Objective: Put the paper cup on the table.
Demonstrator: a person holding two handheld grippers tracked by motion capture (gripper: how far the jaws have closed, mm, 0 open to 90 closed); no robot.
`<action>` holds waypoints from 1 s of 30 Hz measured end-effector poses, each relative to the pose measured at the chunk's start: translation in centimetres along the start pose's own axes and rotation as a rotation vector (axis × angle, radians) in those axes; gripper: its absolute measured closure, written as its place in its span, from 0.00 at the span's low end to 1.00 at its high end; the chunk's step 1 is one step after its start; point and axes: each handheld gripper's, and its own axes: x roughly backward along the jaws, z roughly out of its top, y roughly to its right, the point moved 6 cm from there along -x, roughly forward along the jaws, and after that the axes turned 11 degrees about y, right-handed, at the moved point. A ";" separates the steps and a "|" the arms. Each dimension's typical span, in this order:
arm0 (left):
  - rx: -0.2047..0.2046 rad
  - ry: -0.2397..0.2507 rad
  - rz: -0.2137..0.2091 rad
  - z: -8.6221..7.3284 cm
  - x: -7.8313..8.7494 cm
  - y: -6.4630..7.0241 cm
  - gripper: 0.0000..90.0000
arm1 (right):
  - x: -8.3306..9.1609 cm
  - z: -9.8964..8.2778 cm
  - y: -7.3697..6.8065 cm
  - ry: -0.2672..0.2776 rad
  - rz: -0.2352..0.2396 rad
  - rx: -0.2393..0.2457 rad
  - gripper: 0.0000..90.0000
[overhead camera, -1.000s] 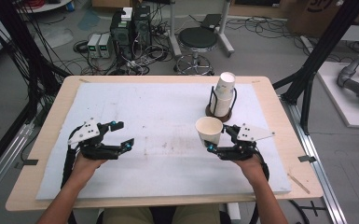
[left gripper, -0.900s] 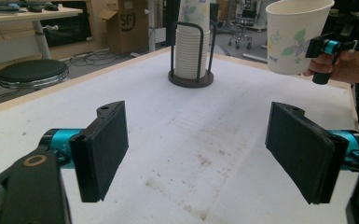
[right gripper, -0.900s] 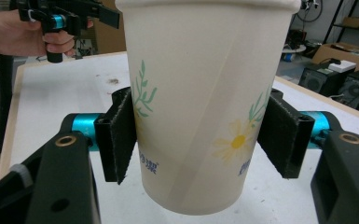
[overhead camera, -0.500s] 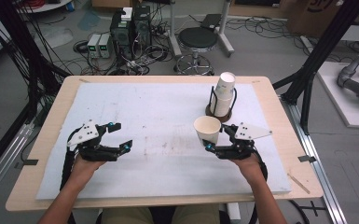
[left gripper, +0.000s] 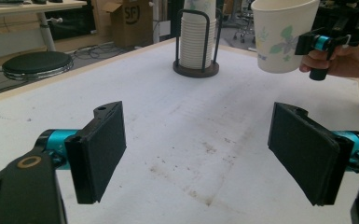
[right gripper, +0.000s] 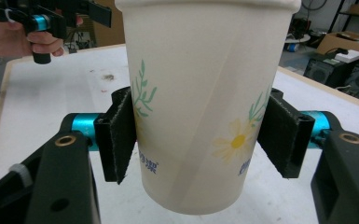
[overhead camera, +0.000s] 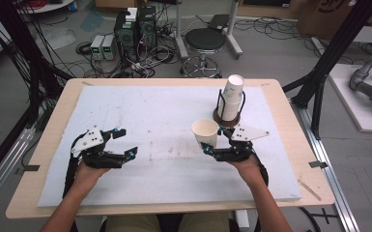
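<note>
A white paper cup (overhead camera: 205,132) with a flower print is held upright above the white mat, mouth up, with my right gripper (overhead camera: 211,147) shut on its lower body. The right gripper view has the cup (right gripper: 205,102) squeezed between both black pads (right gripper: 121,135). Behind it, a stack of paper cups (overhead camera: 231,96) stands in a black wire holder (overhead camera: 228,117) at the mat's far right. My left gripper (overhead camera: 125,143) hovers low over the mat's left side, jaws wide open and empty. From the left gripper view, the cup (left gripper: 282,35) hangs at upper right and the stack (left gripper: 198,37) stands beyond.
The white mat (overhead camera: 164,121) covers a wooden table (overhead camera: 43,140) and has faint brown stains near its middle. A stool (overhead camera: 204,41) and computer boxes (overhead camera: 135,29) stand on the floor beyond the far edge. Black frame posts (overhead camera: 328,63) rise at the right.
The right gripper and its cup have edged slightly toward the person and left. The left gripper has barely moved.
</note>
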 end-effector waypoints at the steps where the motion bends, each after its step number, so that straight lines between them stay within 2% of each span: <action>1: 0.003 0.000 0.000 -0.1 0.0 0.0 0.21 | -0.3 -0.1 0.0 0.001 0.000 0.003 0.39; 13: 0.004 -0.013 -0.003 -0.5 -0.1 0.1 0.21 | -3.4 -1.4 0.9 -0.010 -0.057 -0.025 0.38; 20: 0.010 -0.020 -0.007 -0.8 -0.3 0.1 0.21 | -4.3 -2.8 1.8 -0.073 -0.111 -0.045 0.38; 30: 0.011 -0.030 -0.007 -1.0 -0.4 0.1 0.21 | -5.2 -4.8 2.6 -0.177 -0.152 -0.078 0.38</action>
